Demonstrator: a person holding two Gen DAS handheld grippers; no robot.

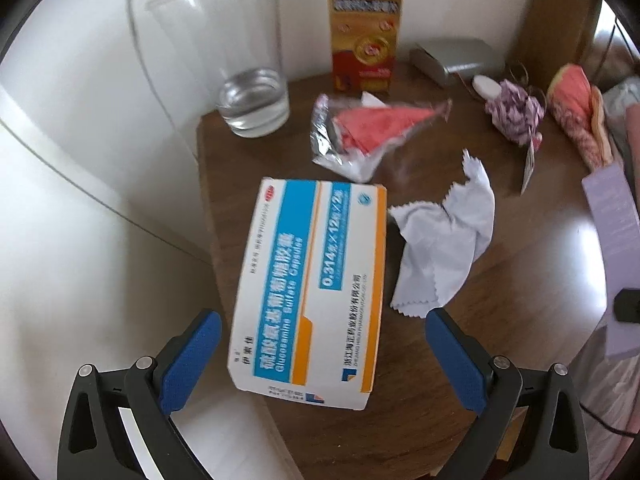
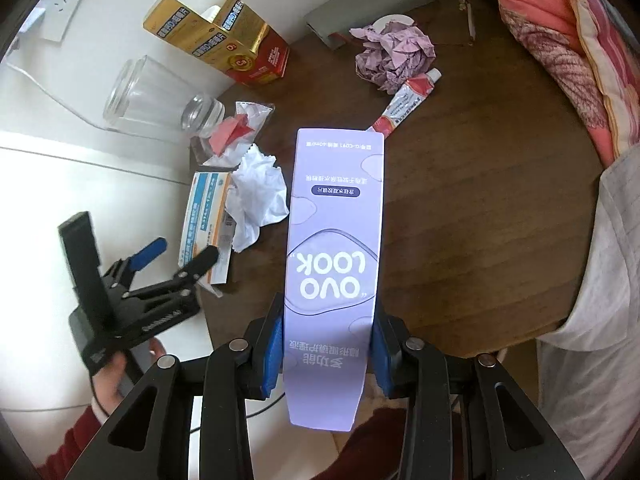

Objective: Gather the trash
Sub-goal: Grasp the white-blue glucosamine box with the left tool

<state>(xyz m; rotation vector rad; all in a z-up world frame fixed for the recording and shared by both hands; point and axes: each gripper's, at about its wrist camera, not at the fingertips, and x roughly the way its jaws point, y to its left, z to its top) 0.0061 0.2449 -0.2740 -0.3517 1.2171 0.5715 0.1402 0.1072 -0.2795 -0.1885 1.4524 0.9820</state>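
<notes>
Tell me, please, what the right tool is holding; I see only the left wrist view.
Observer: The right tool is shut on a long purple box, with its pads on the two long sides.
Operator: Thank you. What is the thin thing beside the purple paper?
Observer: It is a red-and-white tube, lying right beside the crumpled paper.
Operator: Is there just one gold box by the wall?
Observer: No, a second box of the same kind sits next to it.
</notes>
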